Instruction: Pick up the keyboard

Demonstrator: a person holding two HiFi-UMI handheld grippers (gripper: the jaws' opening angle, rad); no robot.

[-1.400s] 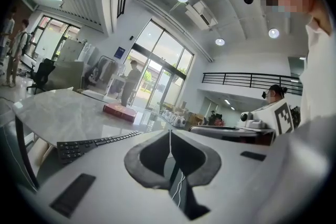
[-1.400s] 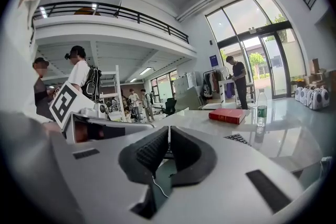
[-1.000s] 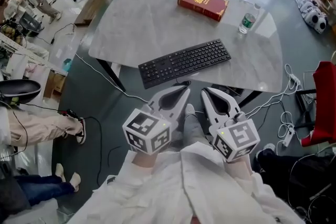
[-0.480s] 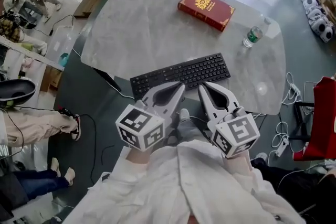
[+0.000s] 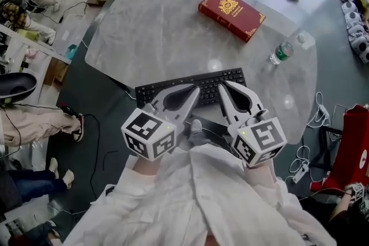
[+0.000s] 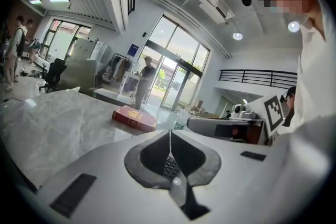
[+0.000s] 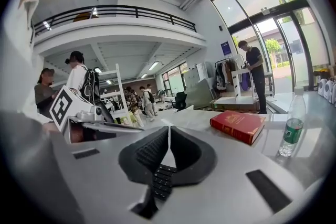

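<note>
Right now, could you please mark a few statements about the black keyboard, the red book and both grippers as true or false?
The left gripper and right gripper both have their jaws together, holding nothing: true.
The black keyboard is lifted clear of the grey marble-patterned table: false; it lies flat on it.
The red gilt-stamped hardcover book lies beyond the keyboard: true.
The clear plastic water bottle rests on the book: false; it stands on the table, apart from the book.
</note>
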